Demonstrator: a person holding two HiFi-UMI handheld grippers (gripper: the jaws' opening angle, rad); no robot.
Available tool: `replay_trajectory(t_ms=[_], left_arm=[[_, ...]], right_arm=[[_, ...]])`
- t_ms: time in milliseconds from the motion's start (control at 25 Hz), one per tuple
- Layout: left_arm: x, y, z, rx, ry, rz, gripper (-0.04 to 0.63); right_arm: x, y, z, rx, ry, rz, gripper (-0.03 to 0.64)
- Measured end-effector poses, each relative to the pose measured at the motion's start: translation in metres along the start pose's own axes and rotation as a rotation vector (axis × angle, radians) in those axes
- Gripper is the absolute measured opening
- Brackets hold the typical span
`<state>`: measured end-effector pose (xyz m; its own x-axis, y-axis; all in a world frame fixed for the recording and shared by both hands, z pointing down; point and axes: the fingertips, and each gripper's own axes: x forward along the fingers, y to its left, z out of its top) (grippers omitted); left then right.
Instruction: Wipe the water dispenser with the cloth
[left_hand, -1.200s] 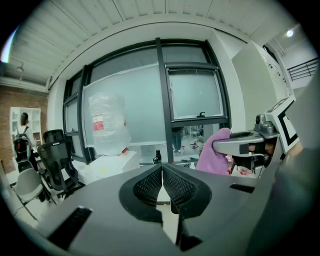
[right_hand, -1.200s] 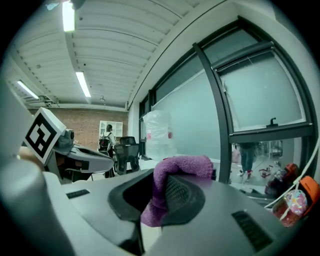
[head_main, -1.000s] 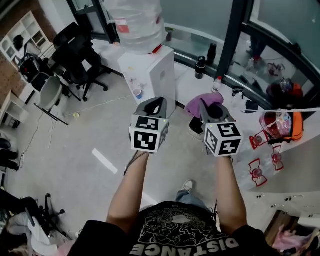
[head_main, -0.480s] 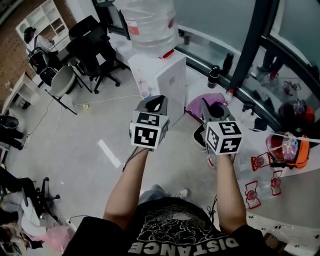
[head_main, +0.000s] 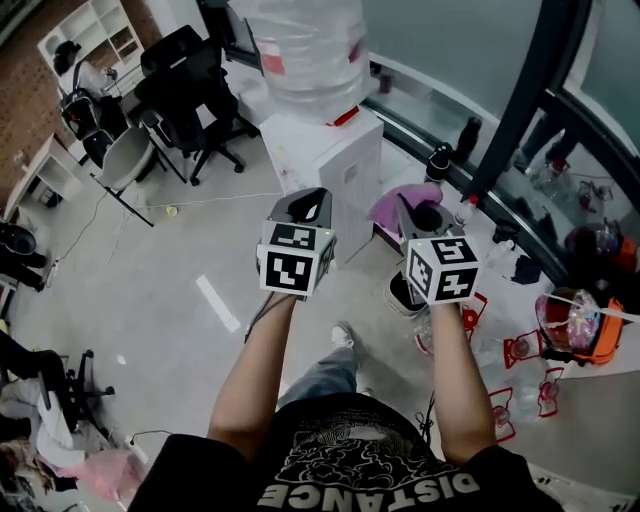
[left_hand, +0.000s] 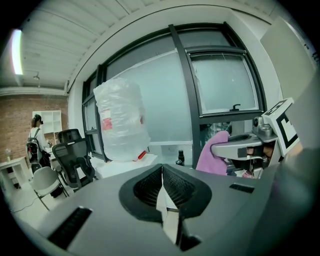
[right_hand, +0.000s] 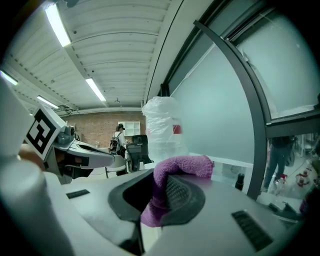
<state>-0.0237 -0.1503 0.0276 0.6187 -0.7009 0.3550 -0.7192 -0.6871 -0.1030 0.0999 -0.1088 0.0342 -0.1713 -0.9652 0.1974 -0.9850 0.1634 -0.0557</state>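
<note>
Right gripper (head_main: 424, 214) clenches the purple cloth (head_main: 392, 207), left gripper (head_main: 309, 203) pinched empty; press cloth flat on water dispenser (head_main: 335, 160) top w/o loosening.

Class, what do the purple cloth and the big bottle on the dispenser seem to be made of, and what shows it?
The purple cloth: soft napped fabric, likely microfibre; fuzzy matte surface, limp folds.
The big bottle: translucent plastic; light shows through, crinkled surface, perhaps wrapped film.
</note>
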Motion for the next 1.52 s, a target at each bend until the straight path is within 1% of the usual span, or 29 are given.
replay_trajectory(t_ms=[200, 440, 760, 960, 1080, 1200, 1320, 1520], left_arm=[[0.047, 0.033, 0.005, -0.027, 0.002, 0.016, 0.028], [0.102, 0.077, 0.016, -0.052, 0.014, 0.013, 0.028], [0.166, 0.119, 0.021, -0.060, 0.036, 0.005, 0.028], [0.189, 0.126, 0.008, -0.071, 0.062, -0.003, 0.028], [0.199, 0.128, 0.000, -0.080, 0.073, 0.004, 0.028], [0.204, 0.125, -0.007, -0.090, 0.073, 0.029, 0.028], [0.207, 0.120, -0.014, -0.085, 0.062, 0.064, 0.028], [0.207, 0.115, -0.035, -0.081, 0.044, 0.112, 0.028]], right_arm=[[0.057, -0.017, 0.007, -0.020, 0.013, 0.019, 0.041], [0.130, -0.037, 0.016, -0.022, 0.047, 0.021, 0.041], [0.204, -0.078, 0.021, -0.014, 0.076, -0.007, 0.041], [0.233, -0.095, 0.006, -0.025, 0.108, -0.010, 0.041], [0.248, -0.105, -0.001, -0.039, 0.123, 0.004, 0.041], [0.258, -0.115, -0.010, -0.048, 0.124, 0.028, 0.041], [0.267, -0.122, -0.022, -0.057, 0.113, 0.061, 0.041], [0.286, -0.122, -0.037, -0.110, 0.092, 0.110, 0.041]])
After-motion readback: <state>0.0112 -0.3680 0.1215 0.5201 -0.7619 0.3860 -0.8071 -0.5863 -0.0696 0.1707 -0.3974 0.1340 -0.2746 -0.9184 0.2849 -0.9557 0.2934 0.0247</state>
